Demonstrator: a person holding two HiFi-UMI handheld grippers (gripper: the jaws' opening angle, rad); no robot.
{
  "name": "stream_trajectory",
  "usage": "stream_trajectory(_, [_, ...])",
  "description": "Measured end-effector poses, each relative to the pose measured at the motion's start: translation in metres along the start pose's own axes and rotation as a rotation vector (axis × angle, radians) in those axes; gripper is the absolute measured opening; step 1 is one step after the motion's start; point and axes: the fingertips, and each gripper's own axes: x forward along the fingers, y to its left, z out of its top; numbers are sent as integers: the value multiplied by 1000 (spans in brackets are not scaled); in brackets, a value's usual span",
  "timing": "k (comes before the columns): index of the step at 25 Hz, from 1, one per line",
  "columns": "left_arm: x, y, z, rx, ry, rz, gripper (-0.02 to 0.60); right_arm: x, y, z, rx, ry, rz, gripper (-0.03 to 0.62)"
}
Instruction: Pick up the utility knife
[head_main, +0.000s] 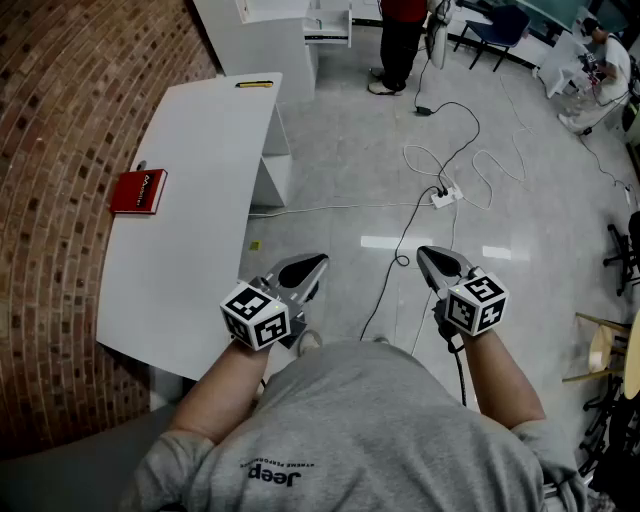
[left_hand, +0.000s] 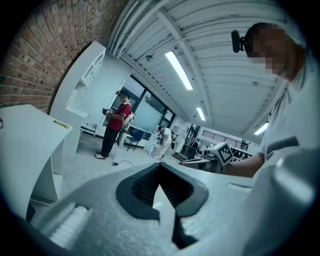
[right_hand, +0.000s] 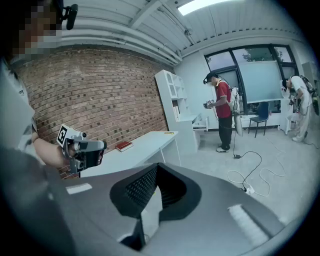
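Head view: left gripper (head_main: 305, 268) and right gripper (head_main: 440, 265) are both held over the floor in front of the person, tips fwd, jaws together, nothing in either. The utility knife (head_main: 254, 84), yellow w/ black, lies at the far end of the white table (head_main: 190, 230), well apart from both tools. A red book (head_main: 138, 192) lies near the table's brick-wall edge. Left gripper view: jaws closed tip to tip, empty, touching nothing; knife (left_hand: 61, 124) seen far off on the table at left. Right gripper view: jaws closed, empty, with table, book and knife (right_hand: 169, 133) beyond, approx. mid-frame.
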Motion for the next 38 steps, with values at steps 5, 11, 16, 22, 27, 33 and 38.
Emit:
stream_trajectory(5, [6, 0, 0, 3, 5, -3, 0, 0, -6, 0, 0, 1, 0, 8])
stream_trajectory(11, [16, -3, -1, 1, 14, -8, 0, -4, -16, 2, 6, -2, -2, 8])
stream_trajectory(16, [29, -8, 3, 6, 18, -11, 0, -11, -30, 7, 23, -9, -15, 9])
stream_trajectory(22, [56, -33, 11, 28, 2, -1, 0, -36, -55, 14, 8, -18, 4, 9])
stream_trajectory(27, [77, -56, 13, 39, -23, 25, 0, -60, -78, 20, -19, -23, 28, 9])
stream_trajectory(33, [104, -86, 9, 46, -41, 54, 0, -90, -109, 17, -29, -34, 54, 9])
stream_trajectory(38, [112, -89, 10, 54, -33, 64, 0, -93, -119, 20, -25, -50, 62, 9])
